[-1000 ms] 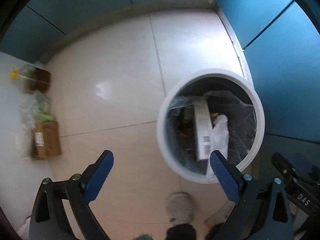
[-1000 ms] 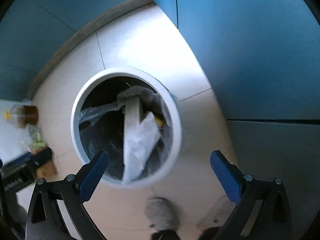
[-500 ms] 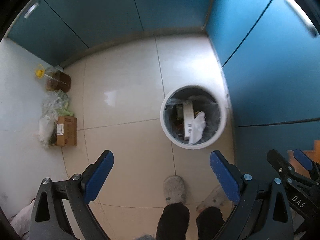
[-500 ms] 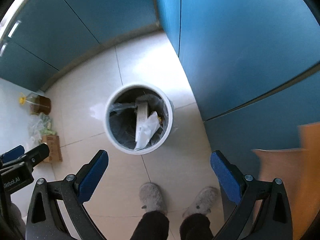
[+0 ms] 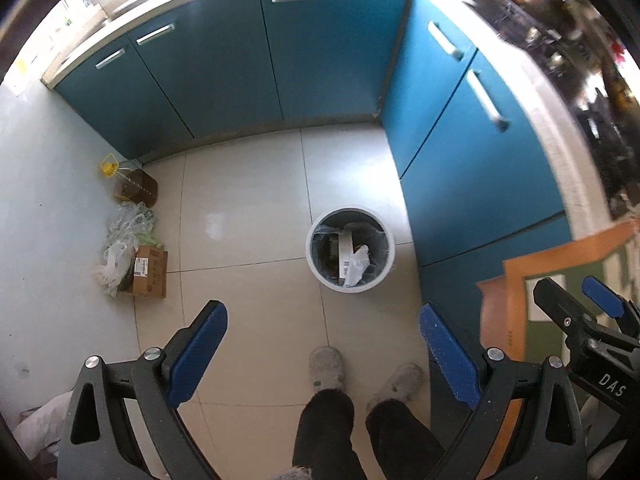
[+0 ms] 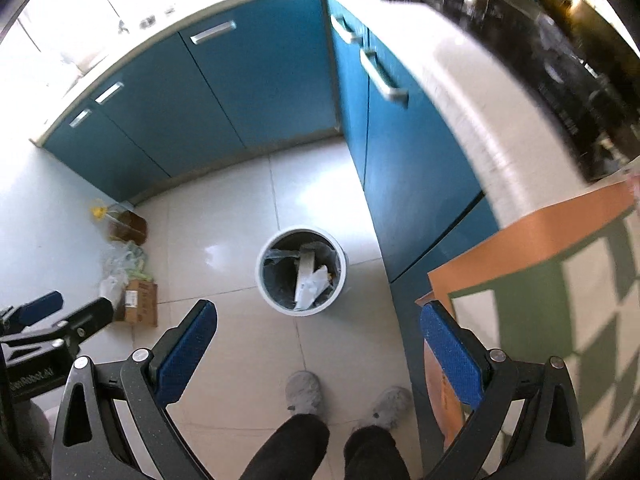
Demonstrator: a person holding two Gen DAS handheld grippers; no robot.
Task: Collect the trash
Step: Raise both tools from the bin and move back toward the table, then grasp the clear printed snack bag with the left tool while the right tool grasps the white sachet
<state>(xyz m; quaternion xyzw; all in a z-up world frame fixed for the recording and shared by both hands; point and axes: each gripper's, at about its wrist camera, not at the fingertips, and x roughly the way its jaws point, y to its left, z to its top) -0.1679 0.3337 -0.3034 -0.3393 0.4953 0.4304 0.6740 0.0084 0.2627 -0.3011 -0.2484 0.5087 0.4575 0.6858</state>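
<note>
Bin below, both of your hand-held grippers empty
The trash bin (image 5: 351, 255) sits on the floor ahead of and below your 2 hand-held grippers, left (image 5: 324, 354) and right (image 6: 318, 350), each gaping wide, the right one nearer.

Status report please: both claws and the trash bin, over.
Left claw open, empty. Right claw open, empty. Round white plastic trash bin on floor ahead, holding trash. Nothing blocking it.

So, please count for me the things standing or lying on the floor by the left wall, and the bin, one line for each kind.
Oil bottle: 1
Heap of plastic bags: 1
Cardboard box: 1
Bin: 1
Total: 4
</note>
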